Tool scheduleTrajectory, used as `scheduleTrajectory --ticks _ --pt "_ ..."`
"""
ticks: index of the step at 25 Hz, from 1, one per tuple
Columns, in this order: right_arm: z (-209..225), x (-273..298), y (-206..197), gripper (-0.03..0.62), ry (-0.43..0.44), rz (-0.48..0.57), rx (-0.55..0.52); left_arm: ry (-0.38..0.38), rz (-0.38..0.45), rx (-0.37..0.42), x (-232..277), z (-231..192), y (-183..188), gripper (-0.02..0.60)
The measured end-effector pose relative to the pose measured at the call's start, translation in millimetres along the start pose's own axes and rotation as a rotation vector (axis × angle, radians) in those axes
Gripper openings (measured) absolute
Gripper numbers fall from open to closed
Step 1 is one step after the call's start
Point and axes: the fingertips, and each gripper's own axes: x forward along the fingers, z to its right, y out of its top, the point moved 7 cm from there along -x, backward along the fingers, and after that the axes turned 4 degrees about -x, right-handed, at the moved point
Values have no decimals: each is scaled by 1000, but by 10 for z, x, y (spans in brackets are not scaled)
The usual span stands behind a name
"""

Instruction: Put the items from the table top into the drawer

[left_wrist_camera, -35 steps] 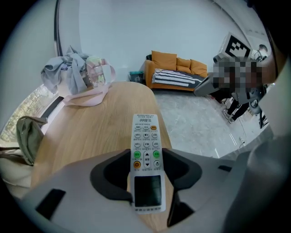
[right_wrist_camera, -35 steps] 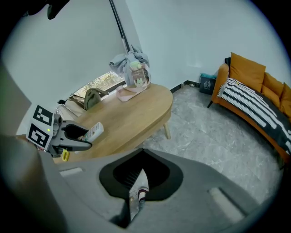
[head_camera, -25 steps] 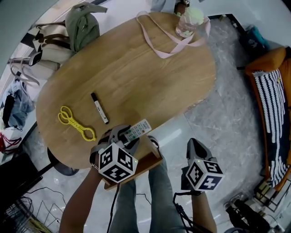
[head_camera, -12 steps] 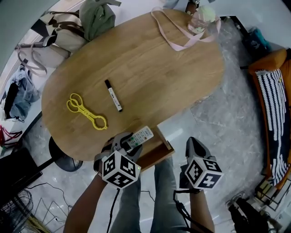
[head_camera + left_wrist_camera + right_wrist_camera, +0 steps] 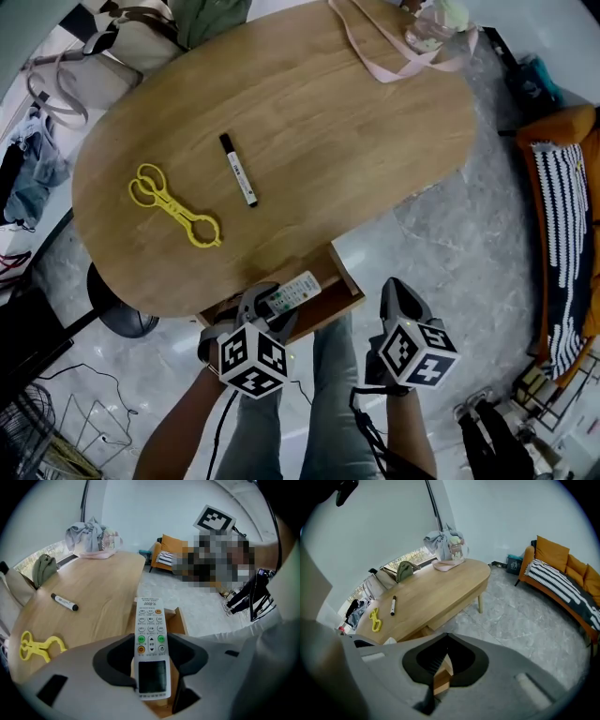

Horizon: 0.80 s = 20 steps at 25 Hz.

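Note:
A white remote control (image 5: 292, 292) with a dark screen (image 5: 151, 639) sticks out of my left gripper (image 5: 272, 300), whose jaws (image 5: 151, 644) are shut on its lower half. It hangs over the open wooden drawer (image 5: 349, 286) (image 5: 182, 619) under the table's near edge. On the oval wooden table (image 5: 309, 122) lie a black-and-white marker (image 5: 238, 169) (image 5: 64, 602) and yellow plastic tongs (image 5: 174, 206) (image 5: 36, 646). My right gripper (image 5: 392, 286) (image 5: 445, 660) hovers just right of the drawer's corner. Its jaws stand almost together, holding nothing, and only a sliver of drawer wood shows through the slit.
A bag with pink straps and a clear bottle (image 5: 427, 33) sits at the table's far end. More bags (image 5: 131, 37) lie beyond the left edge. An orange sofa with a striped throw (image 5: 562, 197) stands at the right. A black stool (image 5: 117, 314) and the person's legs (image 5: 319, 412) are near the drawer.
My left gripper has carried the remote back off the table edge to above the open drawer. My right gripper has drawn closer to the drawer's corner. The table has slid up the picture.

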Motion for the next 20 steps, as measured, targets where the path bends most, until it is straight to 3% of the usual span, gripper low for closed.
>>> scheduleTrajectory --ticks 16,20 --pt "118 287 -2 5 12 -68 -91 -19 -48 -97 723 239 -422 216" --pt "142 282 -46 5 18 -77 -86 -35 -51 -165 780 195 -477 218"
